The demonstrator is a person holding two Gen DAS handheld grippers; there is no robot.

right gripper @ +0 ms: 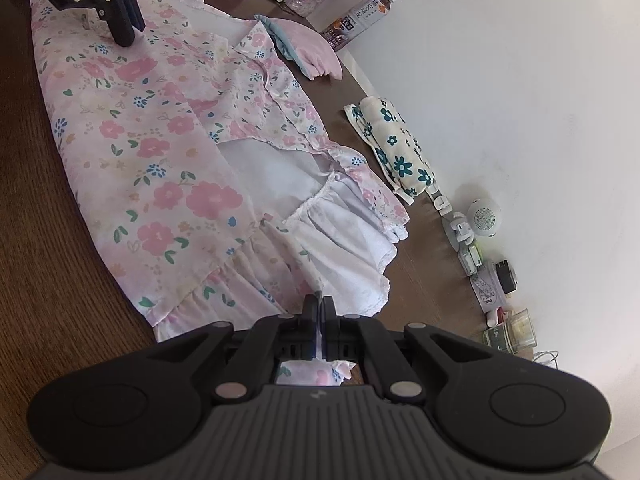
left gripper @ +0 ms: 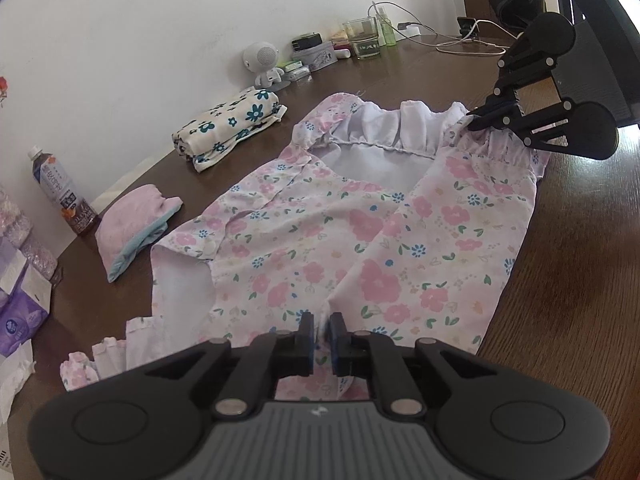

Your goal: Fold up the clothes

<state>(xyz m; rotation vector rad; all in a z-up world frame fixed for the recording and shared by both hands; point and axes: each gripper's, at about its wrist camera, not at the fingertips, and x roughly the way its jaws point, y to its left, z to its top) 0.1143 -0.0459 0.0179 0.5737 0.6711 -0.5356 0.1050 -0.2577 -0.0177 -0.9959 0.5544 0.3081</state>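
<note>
A pink floral dress (left gripper: 360,232) lies spread on the brown wooden table (left gripper: 568,280), its white lining showing at the ruffled hem. My left gripper (left gripper: 322,328) rests low on the near end of the dress; its jaws stand a little apart with a raised fold of fabric between the pads. At the far end, my right gripper (left gripper: 476,120) is shut on the ruffled hem. In the right wrist view the right gripper (right gripper: 319,308) pinches white hem cloth, the dress (right gripper: 160,160) stretches away, and the left gripper (right gripper: 126,32) sits on its far end.
Along the wall side lie a folded cream cloth with teal flowers (left gripper: 232,128) and a folded pink garment (left gripper: 136,228). A drink bottle (left gripper: 60,192), tissue packs (left gripper: 20,312), a small white speaker figure (left gripper: 264,64), a glass (left gripper: 364,38) and cables crowd the back edge.
</note>
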